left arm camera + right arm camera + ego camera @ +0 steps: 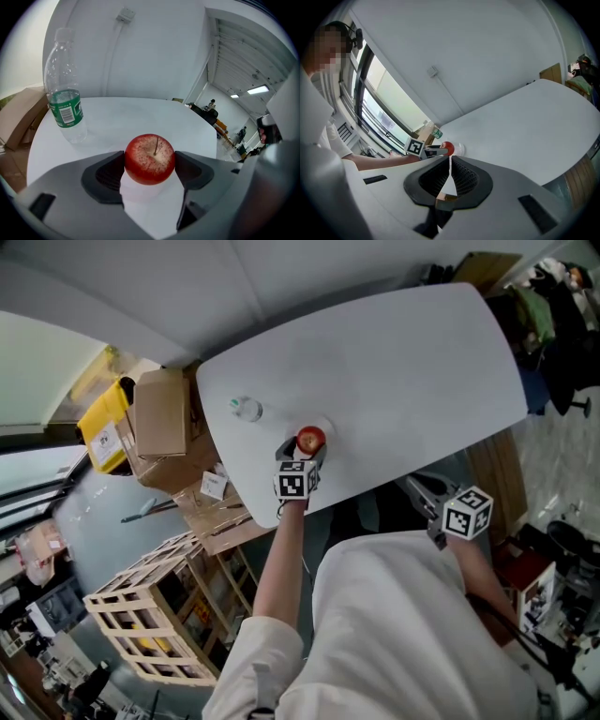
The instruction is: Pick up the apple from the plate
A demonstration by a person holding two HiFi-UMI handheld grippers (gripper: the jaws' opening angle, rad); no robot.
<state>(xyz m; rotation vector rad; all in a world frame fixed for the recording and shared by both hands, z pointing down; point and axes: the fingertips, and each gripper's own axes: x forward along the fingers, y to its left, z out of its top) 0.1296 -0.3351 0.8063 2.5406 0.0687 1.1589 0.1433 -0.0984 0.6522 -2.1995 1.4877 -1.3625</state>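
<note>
**Desk:** What's in the left gripper?

**Photographer:** A round red apple with pale-speckled, glossy skin. It sits on a small white plate near the table's edge. The dark ribbed fingers are spread wide, with a pad against each side of the fruit.

**Desk:** Which way is it facing?

**Photographer:** The stem points straight up and the core is vertical.

**Desk:** And the arm?

**Photographer:** The bare forearm reaches out over the smooth, rounded white tabletop, and the gripper is angled downward. A clear plastic bottle with a green label stands upright just beyond, to the left.

**Desk:** The other hand?

**Photographer:** The right gripper is held back by the body, off the table. Its fingers are closed on nothing, with only a sliver of a gap between them.
</note>
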